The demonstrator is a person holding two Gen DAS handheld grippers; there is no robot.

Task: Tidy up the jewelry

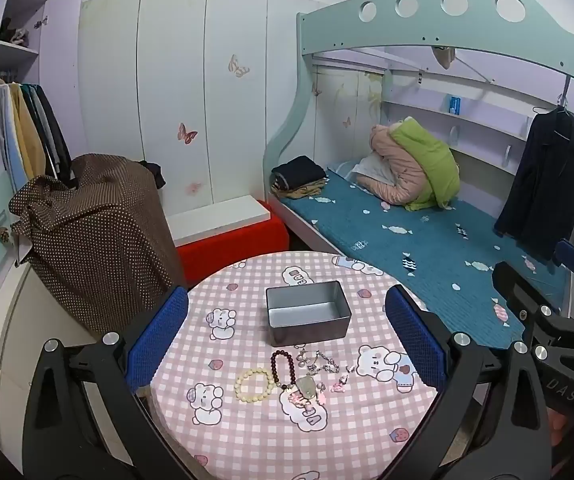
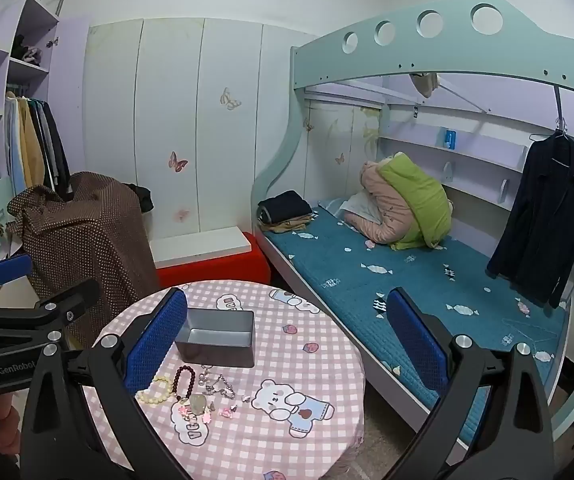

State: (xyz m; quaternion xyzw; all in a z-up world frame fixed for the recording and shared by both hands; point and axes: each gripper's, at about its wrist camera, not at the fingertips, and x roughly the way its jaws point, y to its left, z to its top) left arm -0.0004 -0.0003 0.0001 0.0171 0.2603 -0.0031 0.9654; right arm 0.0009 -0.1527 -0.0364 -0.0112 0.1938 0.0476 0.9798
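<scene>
Even, soft indoor light; sharp centre, strong fisheye bending at edges.

Both wrist cameras looked forward and slightly down from the round table's (image 1: 247, 432) near edge. The left one sat centred over it, the right one further right; both shared the tin (image 2: 217, 336) and the bunk bed (image 2: 427, 280).

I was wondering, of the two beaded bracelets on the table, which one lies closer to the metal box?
The dark maroon bracelet: its far end nearly reaches the grey metal box. The cream bracelet lies beside it, further from the box, toward the table's near edge.
</scene>
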